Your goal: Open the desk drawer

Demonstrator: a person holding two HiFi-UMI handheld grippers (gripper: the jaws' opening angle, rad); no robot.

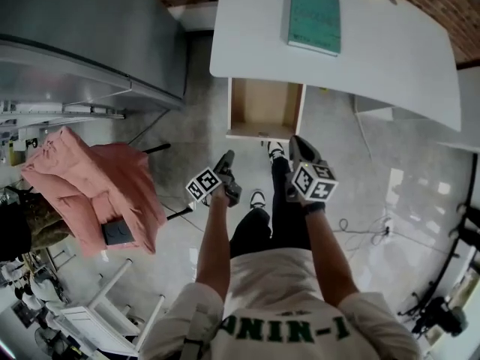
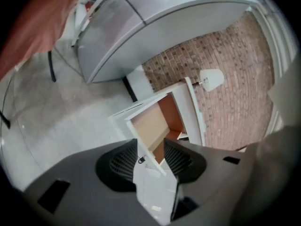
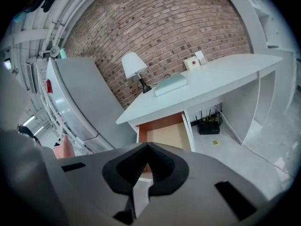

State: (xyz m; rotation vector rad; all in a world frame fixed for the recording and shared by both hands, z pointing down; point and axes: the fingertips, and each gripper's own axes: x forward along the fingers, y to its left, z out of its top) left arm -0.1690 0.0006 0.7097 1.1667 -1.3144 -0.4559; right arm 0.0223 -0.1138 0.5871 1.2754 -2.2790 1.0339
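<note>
The desk drawer [image 1: 264, 108] stands pulled out from under the white desk [image 1: 390, 58], and its pale wooden inside is empty. It also shows in the left gripper view [image 2: 151, 122] and the right gripper view [image 3: 165, 133]. My left gripper [image 1: 225, 162] hangs in front of the drawer, a short way back from its front, clear of it. Its jaws [image 2: 151, 147] are open with nothing between them. My right gripper [image 1: 297, 145] is beside it to the right, close to the drawer's front corner, its jaws [image 3: 148, 147] shut and empty.
A teal book [image 1: 313, 19] and a white lamp [image 3: 133, 64] are on the desk. A grey cabinet [image 1: 90, 36] stands to the left. A pink cloth [image 1: 90, 182] hangs over a chair. A router [image 3: 209, 124] and cables [image 1: 360, 231] lie on the floor. The person's legs are below the drawer.
</note>
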